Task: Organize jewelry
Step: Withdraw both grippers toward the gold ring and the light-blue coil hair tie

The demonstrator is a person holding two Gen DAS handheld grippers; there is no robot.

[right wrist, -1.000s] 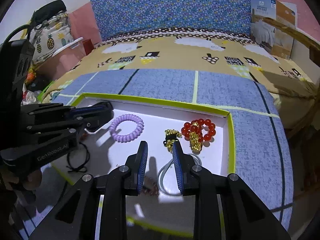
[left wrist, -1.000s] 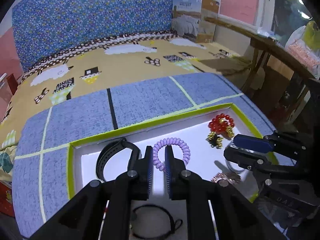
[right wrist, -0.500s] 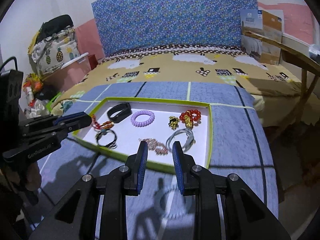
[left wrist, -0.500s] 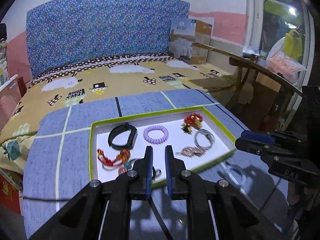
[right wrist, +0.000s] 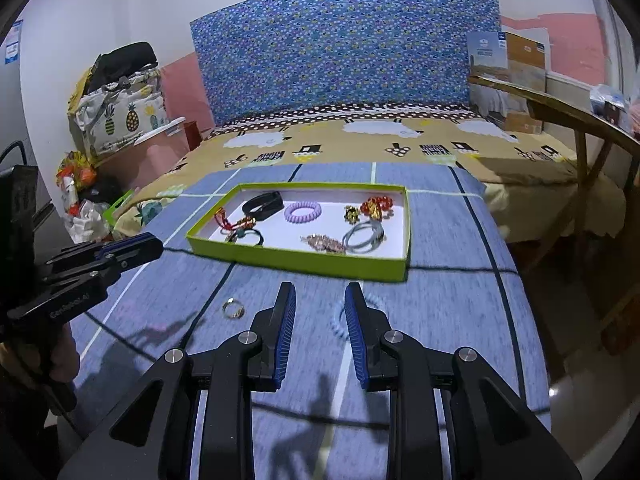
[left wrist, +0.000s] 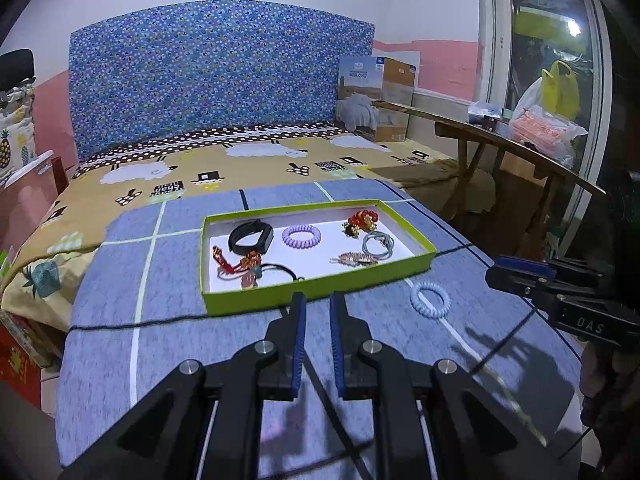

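Left tool (left wrist: 318, 304) hovered lower centre, fingers narrowly parted, empty. Right tool (right wrist: 320, 300) spread wider, empty, over a blue coil hair tie (left wrist: 430, 299). Green tray (left wrist: 320, 280) mid-frame held the jewelry; small ring (right wrist: 233, 308) lay outside it.

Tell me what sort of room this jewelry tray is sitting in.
Most likely a home bedroom. A bed with a sheep-print sheet and a blue floral headboard fills the background, and a wool quilt box stands beside it.

My left gripper (left wrist: 318, 304) hangs level, fingers (left wrist: 298, 336) parted narrowly with nothing between. My right gripper (right wrist: 320, 296) sits alongside, fingers (right wrist: 286, 332) spread wider, also holding nothing.
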